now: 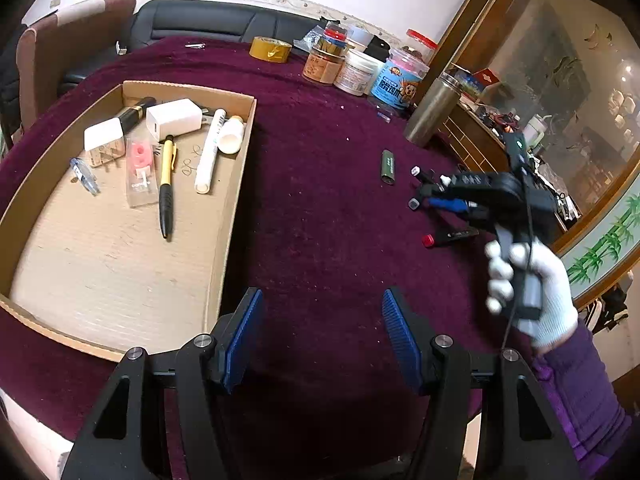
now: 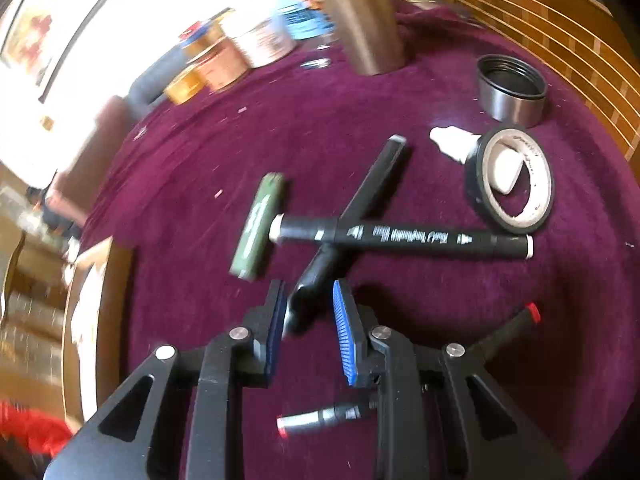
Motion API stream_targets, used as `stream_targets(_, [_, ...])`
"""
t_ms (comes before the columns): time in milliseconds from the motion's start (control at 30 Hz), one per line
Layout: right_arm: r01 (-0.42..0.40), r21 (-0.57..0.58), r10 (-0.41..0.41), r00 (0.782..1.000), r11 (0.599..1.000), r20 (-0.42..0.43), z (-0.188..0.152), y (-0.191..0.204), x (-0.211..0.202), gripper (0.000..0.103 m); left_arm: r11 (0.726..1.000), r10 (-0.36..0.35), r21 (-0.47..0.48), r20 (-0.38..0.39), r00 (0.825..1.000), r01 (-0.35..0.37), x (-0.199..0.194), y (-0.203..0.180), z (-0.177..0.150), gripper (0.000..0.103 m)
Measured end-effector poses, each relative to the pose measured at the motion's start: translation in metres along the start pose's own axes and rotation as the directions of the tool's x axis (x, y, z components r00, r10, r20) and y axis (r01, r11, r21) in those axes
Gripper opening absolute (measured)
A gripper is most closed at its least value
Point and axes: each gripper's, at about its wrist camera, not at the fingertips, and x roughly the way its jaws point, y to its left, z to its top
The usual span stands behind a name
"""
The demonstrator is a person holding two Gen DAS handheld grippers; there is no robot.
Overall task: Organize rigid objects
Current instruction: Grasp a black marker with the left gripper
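My right gripper point(image 2: 310, 292) hangs low over the purple cloth, its blue pads a little apart. The near end of a black marker point(image 2: 360, 196) lies between them, with a gap to the right pad. A second black marker point(image 2: 400, 236) lies across it, touching a green cylinder point(image 2: 258, 226). Two red-tipped markers point(image 2: 516, 320) point(image 2: 320, 418) lie near and under the gripper. My left gripper point(image 1: 322, 300) stands open and empty beside the cardboard box point(image 1: 232, 184), which holds chargers, pens and a small white bottle. In the left wrist view a gloved hand holds the right gripper point(image 1: 424, 198).
A black tape roll point(image 2: 476, 184), a white dropper bottle point(image 2: 448, 140) and a steel cup lid point(image 2: 512, 92) lie right of the markers. A steel flask point(image 1: 430, 112), several jars point(image 1: 360, 72) and yellow tape point(image 1: 270, 49) stand along the back. A wooden cabinet borders the right.
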Motion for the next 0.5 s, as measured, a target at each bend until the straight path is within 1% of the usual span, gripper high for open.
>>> stream_targets(67, [0.054,0.001,-0.054,0.998,0.999,0.008,0.000,0.006,0.010,0.023,1.000,-0.004,0.002,-0.006,1.000,0.004,0.001,0.000,-0.001,0.056])
stream_targets(100, [0.088,-0.023,-0.087,0.995,0.996,0.040,-0.001,0.012,0.011,0.023,1.000,-0.004,0.003,-0.007,1.000,0.004,0.001,0.000,-0.001,0.056])
stream_targets(167, [0.144,-0.076,-0.140,0.989,0.987,0.054,-0.004,0.022,0.013,0.019,1.000,-0.003,0.005,-0.005,1.000,0.003,-0.001,0.001,-0.002,0.056])
stream_targets(233, [0.120,-0.103,-0.117,0.992,0.987,0.037,-0.007,0.026,0.013,0.013,1.000,-0.004,0.001,-0.001,1.000,0.004,-0.002,0.003,-0.002,0.056])
stream_targets(333, [0.047,-0.125,-0.051,0.998,0.991,-0.023,-0.024,0.034,0.008,0.013,1.000,-0.004,-0.013,0.001,1.000,0.004,-0.001,0.007,-0.001,0.056])
stream_targets(367, [0.014,-0.126,-0.021,0.999,0.992,-0.051,-0.035,0.038,0.004,0.013,1.000,-0.007,-0.018,-0.001,1.000,0.007,0.000,0.008,0.000,0.056])
stream_targets(433, [-0.058,-0.137,0.044,0.994,0.989,-0.101,-0.056,0.046,-0.005,0.014,1.000,-0.013,-0.020,-0.005,1.000,0.013,0.002,0.008,0.000,0.056])
stream_targets(500, [-0.123,-0.145,0.100,0.983,0.982,-0.157,-0.076,0.054,-0.008,0.015,1.000,-0.020,-0.017,-0.015,1.000,0.020,0.006,0.006,0.000,0.056])
